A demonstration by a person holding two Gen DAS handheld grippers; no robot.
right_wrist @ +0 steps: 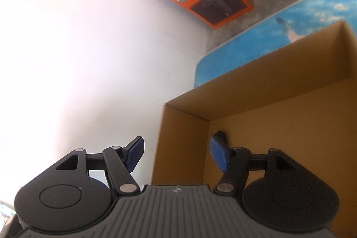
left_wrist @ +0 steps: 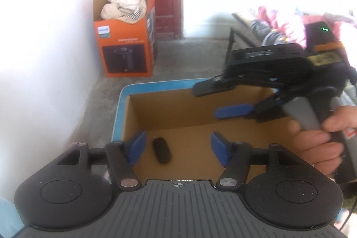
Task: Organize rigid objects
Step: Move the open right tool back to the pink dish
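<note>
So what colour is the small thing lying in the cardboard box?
Black, or very dark; the small oblong thing shows best in the left wrist view.

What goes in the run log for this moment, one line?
left tongs: open, empty | right tongs: open, empty | black case: lying on cardboard box floor | both tongs above box

Each tool, the left tool (left_wrist: pixel 178 148) and the right tool (right_wrist: pixel 176 154), has a ribbed grey body, two round black discs, black linkage arms with silver rivets and blue finger pads, while the right one shows a grey handle, an orange band and a green light.
</note>
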